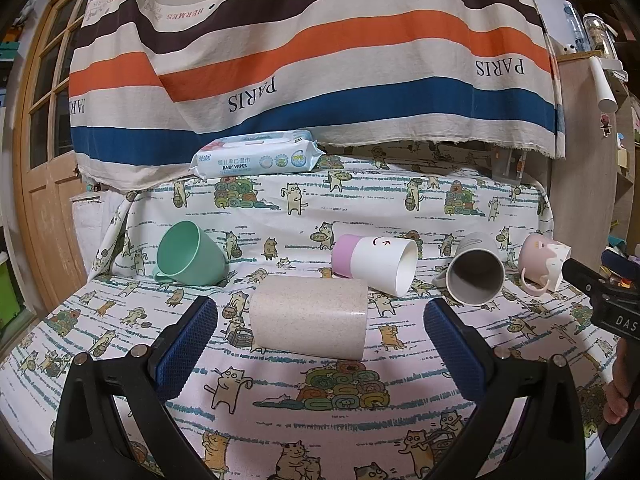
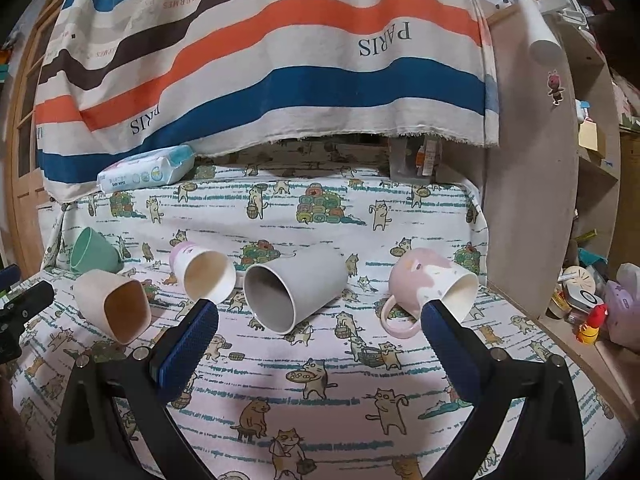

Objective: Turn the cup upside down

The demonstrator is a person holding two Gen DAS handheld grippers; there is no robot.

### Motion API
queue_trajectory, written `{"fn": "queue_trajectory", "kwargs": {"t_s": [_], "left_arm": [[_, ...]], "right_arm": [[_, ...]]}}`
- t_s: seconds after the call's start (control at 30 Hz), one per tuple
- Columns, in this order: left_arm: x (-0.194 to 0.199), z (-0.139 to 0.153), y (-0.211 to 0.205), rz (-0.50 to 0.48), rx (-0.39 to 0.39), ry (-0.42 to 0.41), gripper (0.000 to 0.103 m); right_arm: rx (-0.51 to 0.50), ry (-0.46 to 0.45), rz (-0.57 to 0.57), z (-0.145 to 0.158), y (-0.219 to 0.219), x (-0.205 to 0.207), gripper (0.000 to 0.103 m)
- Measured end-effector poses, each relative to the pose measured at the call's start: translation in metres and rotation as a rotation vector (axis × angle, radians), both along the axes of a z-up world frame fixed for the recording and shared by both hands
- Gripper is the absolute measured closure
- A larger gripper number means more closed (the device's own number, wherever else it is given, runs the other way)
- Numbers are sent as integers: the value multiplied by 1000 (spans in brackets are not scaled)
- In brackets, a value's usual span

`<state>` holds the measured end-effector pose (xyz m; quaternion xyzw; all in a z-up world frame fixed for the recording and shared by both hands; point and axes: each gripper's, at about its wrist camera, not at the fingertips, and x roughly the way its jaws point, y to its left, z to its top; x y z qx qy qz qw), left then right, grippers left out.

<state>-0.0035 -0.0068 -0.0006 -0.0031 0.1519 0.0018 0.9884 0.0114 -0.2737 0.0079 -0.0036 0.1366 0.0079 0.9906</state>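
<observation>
Several cups lie on their sides on the cat-print cloth. A speckled beige cup [image 1: 308, 322] lies just ahead of my open left gripper [image 1: 320, 312], between its fingers' line; it also shows in the right wrist view [image 2: 110, 306]. Behind it lie a green cup [image 1: 188, 254], a pink-and-white cup [image 1: 374, 264], a grey mug [image 1: 476, 274] and a pink mug [image 1: 544, 266]. My open right gripper [image 2: 320, 316] faces the grey mug [image 2: 294, 288], with the pink mug [image 2: 432, 284] by its right fingertip. Both grippers hold nothing.
A pack of baby wipes [image 1: 256, 156] lies at the back under a striped hanging cloth [image 1: 312, 52]. A wooden door [image 1: 40, 160] stands left. A wooden panel [image 2: 532, 184] and cluttered shelves stand right of the table.
</observation>
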Motion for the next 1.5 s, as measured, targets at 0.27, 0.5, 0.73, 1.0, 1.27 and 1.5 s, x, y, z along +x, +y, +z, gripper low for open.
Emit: {"fn": "queue_trajectory", "kwargs": {"t_s": [0.27,0.5,0.73,1.0,1.27,1.5], "left_arm": [[0,0,0,0,0,1,0],[0,0,0,-2,0,2,0],[0,1,-1,-3,0,3,0],[0,1,-1,-3,0,3,0],[-1,1,-1,-10,-2,3,0],[-2,0,-2,-20,-5,3,0]], "right_arm": [[-2,0,0,0,0,-1,1],[-3,2,1,0,1,0,1],[-3,2,0,0,1,0,1],[-4,0,-9,0,1,0,1],[-3,0,-10,-1,0,1,1],[-3,0,-9,0,0,1,1]]}}
